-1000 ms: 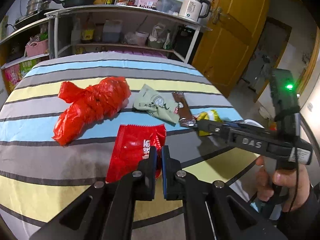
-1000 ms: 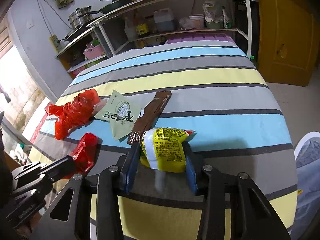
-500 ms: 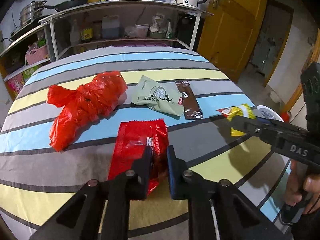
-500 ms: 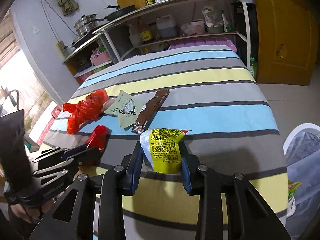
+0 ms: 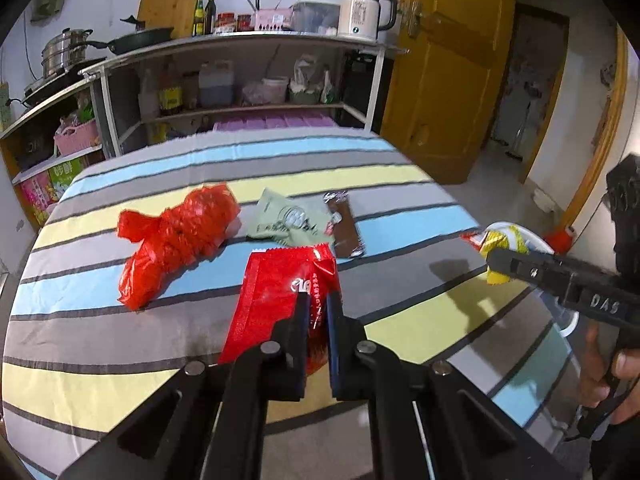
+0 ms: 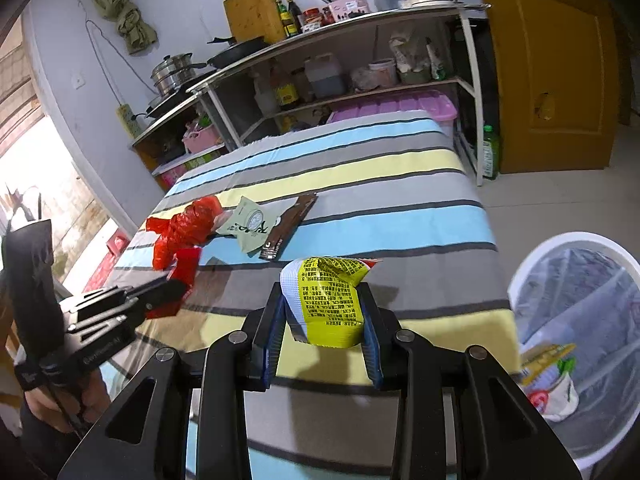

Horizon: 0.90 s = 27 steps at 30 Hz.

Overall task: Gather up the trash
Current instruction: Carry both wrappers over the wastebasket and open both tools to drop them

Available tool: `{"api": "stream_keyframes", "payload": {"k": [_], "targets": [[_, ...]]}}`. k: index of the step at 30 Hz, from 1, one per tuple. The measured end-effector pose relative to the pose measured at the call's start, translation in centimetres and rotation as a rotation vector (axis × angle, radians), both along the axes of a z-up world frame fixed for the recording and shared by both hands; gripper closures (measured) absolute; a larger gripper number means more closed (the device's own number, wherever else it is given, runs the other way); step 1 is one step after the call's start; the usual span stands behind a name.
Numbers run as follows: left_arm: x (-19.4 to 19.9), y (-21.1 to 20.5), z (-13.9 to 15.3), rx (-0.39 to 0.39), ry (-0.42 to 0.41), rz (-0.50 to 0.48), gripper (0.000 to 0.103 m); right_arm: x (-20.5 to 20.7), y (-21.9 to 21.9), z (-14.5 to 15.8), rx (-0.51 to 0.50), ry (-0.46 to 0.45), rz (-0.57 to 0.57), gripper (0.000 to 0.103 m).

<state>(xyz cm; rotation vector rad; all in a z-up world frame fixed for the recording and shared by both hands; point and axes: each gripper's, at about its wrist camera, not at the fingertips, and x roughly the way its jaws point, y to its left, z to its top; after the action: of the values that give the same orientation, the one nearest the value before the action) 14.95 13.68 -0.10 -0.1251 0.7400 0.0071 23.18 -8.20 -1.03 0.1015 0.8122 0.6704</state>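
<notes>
My left gripper [image 5: 318,300] is shut on a red snack wrapper [image 5: 276,296], lifted a little off the striped tablecloth [image 5: 100,344]. A yellow snack packet [image 6: 328,300] is pinched between the pads of my right gripper [image 6: 324,300], held above the table's near edge. In the left wrist view the same yellow packet [image 5: 500,244] shows at the right gripper's tip. Left on the cloth are a crumpled red plastic bag [image 5: 176,240], a pale green packet [image 5: 284,220] and a brown wrapper [image 5: 346,230].
A white bin with a clear liner [image 6: 576,308] stands on the floor right of the table, with some trash in it. Kitchen shelves [image 5: 240,92] rise behind the table. A yellow door [image 5: 444,72] is at the back right.
The left gripper closed on the red wrapper and raised it off the cloth. The right gripper carried the yellow packet up and back toward the table's near right corner; the bin came into view.
</notes>
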Motion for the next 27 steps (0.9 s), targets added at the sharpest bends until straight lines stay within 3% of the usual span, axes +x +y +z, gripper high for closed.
{"api": "stream_keyframes", "payload": {"k": [9,27], "targets": [[-1.1,-4.5,3.3,-0.045,-0.086,-0.074,0.095,-2.3,-4.3,1.6,-0.004,-0.044,-0.061,0.068],[0.8,-16.5,4.8,-0.098,-0.102,-0.309,0.095,-5.0,-14.9,3.2,-0.013,-0.093,-0.248,0.068]]}}
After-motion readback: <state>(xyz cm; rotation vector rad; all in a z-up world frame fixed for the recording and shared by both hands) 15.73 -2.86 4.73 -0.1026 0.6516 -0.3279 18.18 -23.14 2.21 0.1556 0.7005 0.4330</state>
